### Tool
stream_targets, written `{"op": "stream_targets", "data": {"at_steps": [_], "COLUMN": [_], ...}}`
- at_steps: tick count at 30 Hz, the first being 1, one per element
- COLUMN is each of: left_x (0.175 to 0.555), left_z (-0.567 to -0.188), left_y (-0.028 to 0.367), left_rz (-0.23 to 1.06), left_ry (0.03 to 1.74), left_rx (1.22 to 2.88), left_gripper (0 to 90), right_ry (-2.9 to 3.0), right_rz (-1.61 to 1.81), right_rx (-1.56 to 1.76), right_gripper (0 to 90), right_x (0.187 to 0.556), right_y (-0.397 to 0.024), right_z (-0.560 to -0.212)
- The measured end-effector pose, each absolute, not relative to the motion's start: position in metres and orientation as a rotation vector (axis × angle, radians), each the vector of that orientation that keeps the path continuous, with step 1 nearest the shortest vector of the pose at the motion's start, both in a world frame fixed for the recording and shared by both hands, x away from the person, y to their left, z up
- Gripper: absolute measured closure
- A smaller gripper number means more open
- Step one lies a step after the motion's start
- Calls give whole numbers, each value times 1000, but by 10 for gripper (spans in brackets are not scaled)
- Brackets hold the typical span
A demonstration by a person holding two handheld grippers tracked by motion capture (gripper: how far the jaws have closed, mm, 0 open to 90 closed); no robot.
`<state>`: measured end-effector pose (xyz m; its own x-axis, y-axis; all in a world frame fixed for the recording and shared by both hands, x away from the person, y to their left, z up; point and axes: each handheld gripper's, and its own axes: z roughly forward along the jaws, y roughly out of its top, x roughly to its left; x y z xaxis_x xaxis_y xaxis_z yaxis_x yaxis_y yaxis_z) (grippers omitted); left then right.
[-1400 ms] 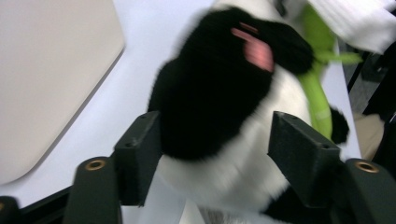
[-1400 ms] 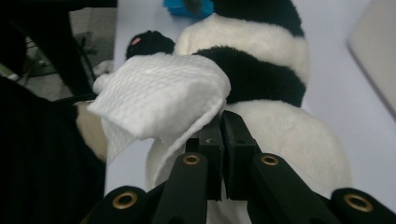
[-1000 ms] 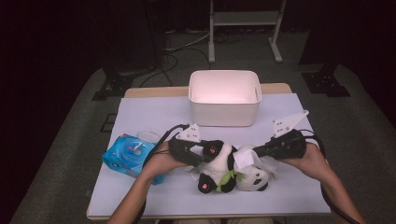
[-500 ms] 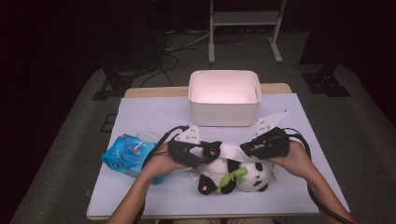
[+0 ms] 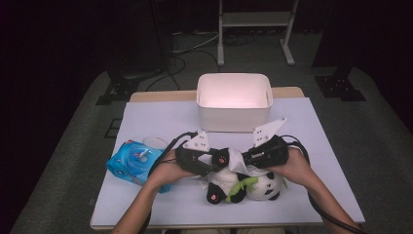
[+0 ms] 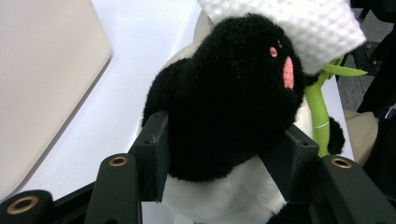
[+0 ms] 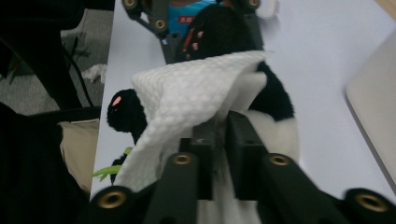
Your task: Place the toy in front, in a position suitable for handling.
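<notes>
A black-and-white panda plush (image 5: 243, 185) holding a green bamboo sprig (image 5: 238, 187) lies on the white table near its front edge. My left gripper (image 5: 221, 158) is shut on the panda's raised black paw (image 6: 233, 93), which has pink pads. My right gripper (image 5: 243, 160) pinches a white paper towel (image 7: 187, 102) between its fingers (image 7: 243, 135). Its jaws have just been closing with the towel between them. The towel drapes over the panda and touches the held paw (image 7: 210, 28). In the left gripper view the towel (image 6: 299, 28) sits on top of the paw.
A white empty bin (image 5: 234, 100) stands behind the grippers, mid-table. A blue wipes pack (image 5: 131, 163) lies at the left, by my left forearm. The table's front edge (image 5: 224, 225) runs just below the plush.
My right gripper has moved left with the towel, from beside the panda's head up onto the held paw. The left gripper has stayed put.
</notes>
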<state>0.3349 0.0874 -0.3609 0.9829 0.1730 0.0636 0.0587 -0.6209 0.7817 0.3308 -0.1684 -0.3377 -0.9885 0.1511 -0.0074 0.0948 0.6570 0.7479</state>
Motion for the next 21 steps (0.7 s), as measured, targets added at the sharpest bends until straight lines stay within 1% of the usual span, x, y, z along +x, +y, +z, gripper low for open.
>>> {"op": "stream_targets", "data": {"at_steps": [3, 10, 13, 21], "left_x": [334, 335, 335, 334], "left_z": [-361, -363, -362, -362], "left_y": [88, 91, 90, 89], "left_rz": [165, 152, 157, 154], "left_ry": [157, 165, 159, 157], "left_rx": [2238, 2224, 2224, 2223], "left_gripper": [461, 463, 467, 475], "right_ry": [2817, 2809, 2808, 2822], "right_rz": [1230, 1154, 1192, 1215], "right_rx": [191, 293, 332, 242], "right_gripper": [864, 865, 865, 863], "right_x": [328, 332, 334, 335], "right_y": [-167, -196, -204, -173], "right_z": [-338, -333, -335, -334]}}
